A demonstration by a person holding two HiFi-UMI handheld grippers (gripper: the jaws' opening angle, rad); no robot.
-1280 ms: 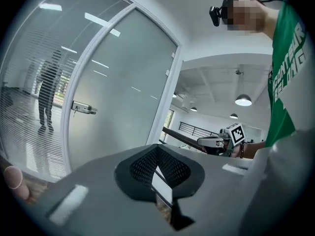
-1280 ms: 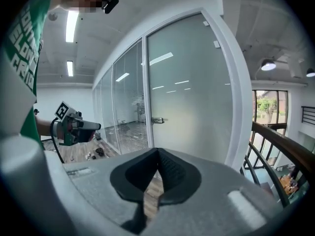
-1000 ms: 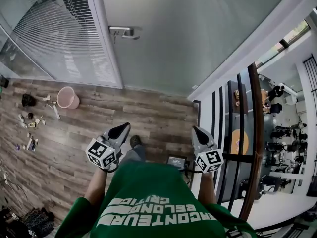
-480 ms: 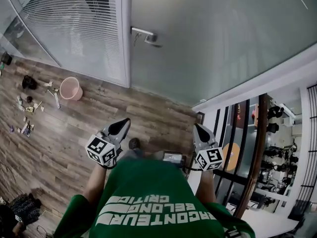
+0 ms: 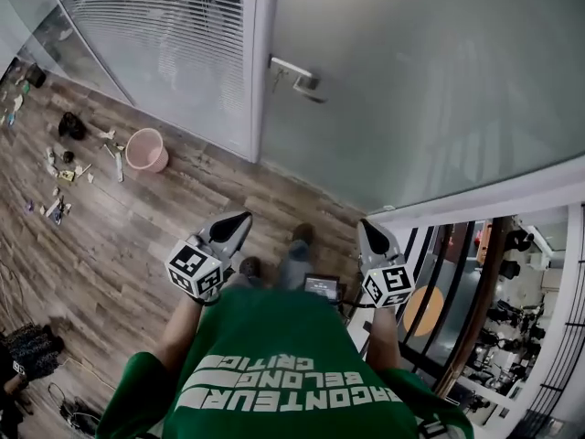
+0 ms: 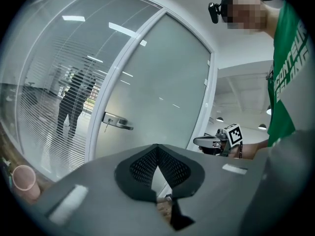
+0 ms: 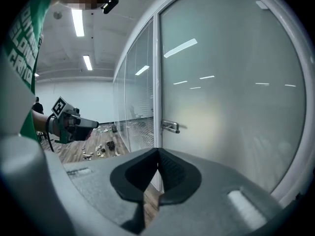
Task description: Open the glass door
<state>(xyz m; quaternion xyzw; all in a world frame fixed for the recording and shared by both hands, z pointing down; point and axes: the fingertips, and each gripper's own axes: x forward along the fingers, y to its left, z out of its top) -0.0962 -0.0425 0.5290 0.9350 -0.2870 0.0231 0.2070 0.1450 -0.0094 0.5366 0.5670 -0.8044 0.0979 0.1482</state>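
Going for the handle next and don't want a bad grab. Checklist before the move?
1. Frosted glass door shut against its white frame: ok.
2. Silver lever handle in view, nothing in front of it: ok.
3. Left gripper and right gripper empty: ok.
4. Jaws apart to take the lever: not ok, both pairs are together.
5. A gripper at the handle: not ok, both are low by the green shirt, well short of it.
6. Which way the door swings: cannot tell.
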